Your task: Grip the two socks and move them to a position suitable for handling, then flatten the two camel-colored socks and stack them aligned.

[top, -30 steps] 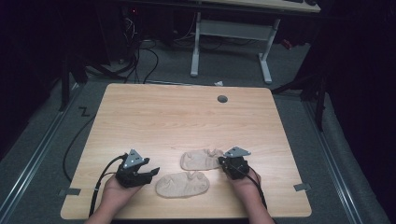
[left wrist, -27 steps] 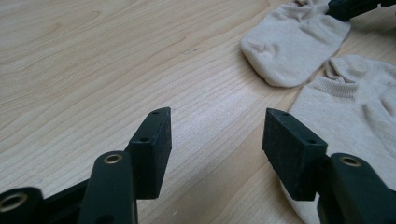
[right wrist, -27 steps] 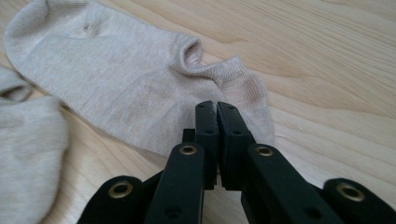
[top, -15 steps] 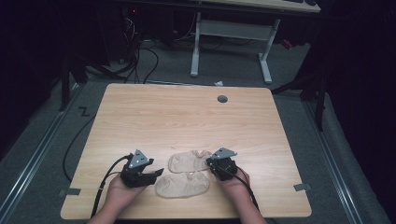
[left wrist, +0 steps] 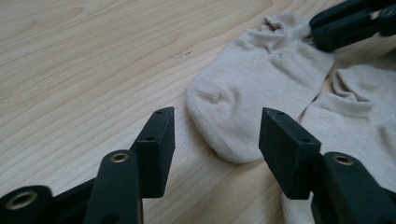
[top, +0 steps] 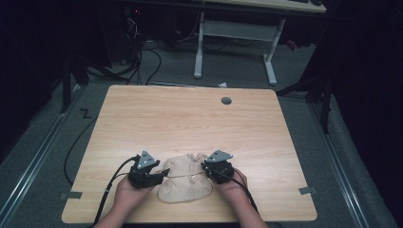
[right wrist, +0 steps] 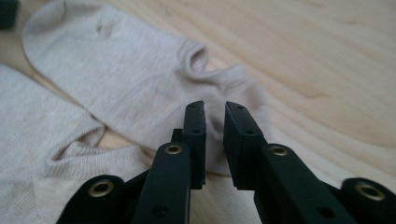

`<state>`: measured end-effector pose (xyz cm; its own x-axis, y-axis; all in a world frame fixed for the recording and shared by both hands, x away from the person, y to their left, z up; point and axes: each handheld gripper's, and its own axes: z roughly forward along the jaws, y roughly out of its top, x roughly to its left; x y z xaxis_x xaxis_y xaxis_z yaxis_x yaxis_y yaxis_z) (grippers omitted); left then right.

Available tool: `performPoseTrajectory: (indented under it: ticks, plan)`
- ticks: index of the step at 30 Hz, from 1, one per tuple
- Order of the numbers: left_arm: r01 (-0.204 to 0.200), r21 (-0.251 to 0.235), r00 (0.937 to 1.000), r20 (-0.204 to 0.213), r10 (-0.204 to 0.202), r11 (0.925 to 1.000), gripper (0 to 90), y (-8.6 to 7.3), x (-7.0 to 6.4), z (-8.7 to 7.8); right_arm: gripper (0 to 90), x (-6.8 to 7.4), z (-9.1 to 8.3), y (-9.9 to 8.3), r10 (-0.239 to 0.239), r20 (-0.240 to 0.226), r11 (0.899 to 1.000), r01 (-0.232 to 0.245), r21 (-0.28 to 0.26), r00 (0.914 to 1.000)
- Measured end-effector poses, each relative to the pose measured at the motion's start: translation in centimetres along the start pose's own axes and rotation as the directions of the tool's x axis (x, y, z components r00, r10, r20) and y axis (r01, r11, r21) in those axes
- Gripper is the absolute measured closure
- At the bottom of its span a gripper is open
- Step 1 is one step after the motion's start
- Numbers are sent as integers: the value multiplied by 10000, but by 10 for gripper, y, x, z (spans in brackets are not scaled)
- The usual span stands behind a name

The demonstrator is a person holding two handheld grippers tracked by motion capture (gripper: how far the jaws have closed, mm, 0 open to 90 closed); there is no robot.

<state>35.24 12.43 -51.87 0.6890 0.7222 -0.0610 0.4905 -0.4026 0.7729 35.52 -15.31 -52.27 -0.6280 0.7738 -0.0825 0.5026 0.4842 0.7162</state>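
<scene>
Socks: the far sock [left wrist: 254, 88] has its toe between the left gripper's [left wrist: 215, 135] wide-apart jaws, its heel pinched in the right gripper's [right wrist: 214, 140] nearly closed jaws. Beside it lies the near sock [right wrist: 42, 154]. From above, both form one beige heap on the wooden table [top: 190, 118].

High overhead view; gripper views close, sharing socks [left wrist: 252, 84]

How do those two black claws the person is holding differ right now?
The left gripper has its jaws spread wide, framing a sock's toe without touching it. The right gripper has its jaws nearly closed, pinching the same sock's heel end. The left one reaches from the toe side, the right from the opposite end. Both are black and rest low over the wooden table.
</scene>
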Motion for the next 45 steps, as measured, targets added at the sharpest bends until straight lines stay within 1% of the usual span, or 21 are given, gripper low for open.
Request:
performPoseTrajectory:
  ticks: [2,4,5,6,8,9,12,14,17,19,20,21,22,26,29,32,35,39,41,42,45]
  plan:
    - [-16,40,9999,-129,17,10000,483,1,0,3,743,-5,-8,1,301,214,9987,-292,-411,9993]
    - [167,109,9996,-246,-164,9998,515,0,0,7,698,-12,-12,1,661,384,9958,-635,-657,9971]
    - [222,194,9994,-256,-217,9996,535,-1,1,8,676,-17,-12,1,932,538,9933,-891,-732,9942]
    - [311,234,9993,-229,-306,9992,547,-1,2,9,671,-20,-11,0,1132,658,9915,-1084,-721,9914]
    - [432,207,9988,-236,-427,9989,569,-2,3,11,673,-23,-10,-3,1345,556,9893,-1309,-644,9893]
    - [448,185,9987,-244,-443,9988,579,-2,3,11,679,-23,-8,-4,1367,470,9892,-1339,-594,9895]
    - [765,40,9970,-132,-764,9971,632,-1,5,13,690,-19,-5,-4,1202,426,9919,-1181,-474,9918]
    - [824,119,9965,-109,-823,9965,666,-1,6,15,702,-18,-2,-4,1091,441,9935,-1074,-388,9931]
    - [795,293,9966,-216,-789,9964,722,-1,6,19,716,-18,3,-7,1104,410,9939,-1102,-76,9930]
    - [771,268,9969,-208,-765,9967,770,-1,5,20,748,-19,3,-7,1227,287,9924,-1225,-89,9920]
    - [765,229,9969,-214,-760,9968,796,-1,4,20,770,-19,3,-8,1213,243,9926,-1212,-86,9923]
    - [732,222,9971,-214,-727,9971,833,-1,3,20,821,-18,3,-8,1185,203,9929,-1185,-45,9927]
    - [664,236,9975,-248,-658,9975,854,-1,2,20,833,-17,3,-7,1090,186,9940,-1089,-49,9939]
    - [562,53,9977,-391,-560,9984,867,1,1,18,846,-14,1,-6,740,312,9972,-738,-75,9968]
    - [538,-186,9979,-337,-544,9984,868,3,-1,13,846,-13,-6,-5,759,362,9964,-744,-414,9965]
    - [340,-359,9987,-362,-353,9988,868,6,-4,9,846,-12,-12,-3,695,484,9949,-657,-765,9964]
    - [211,-488,9990,-383,-229,9986,868,7,-6,6,846,-11,-14,-3,607,506,9944,-560,-895,9969]
    - [250,-607,9988,-397,-275,9978,867,8,-5,1,846,-8,-18,-1,531,570,9936,-471,-1022,9970]
    - [319,-655,9989,-332,-341,9973,867,9,-4,-1,846,-7,-20,0,505,542,9929,-443,-1107,9973]
    - [326,-683,9988,-330,-349,9971,868,9,-4,-2,846,-6,-21,0,424,562,9926,-357,-1157,9975]
    - [280,-737,9989,-346,-306,9969,868,10,-5,-6,846,-3,-25,1,311,550,9921,-241,-1234,9980]
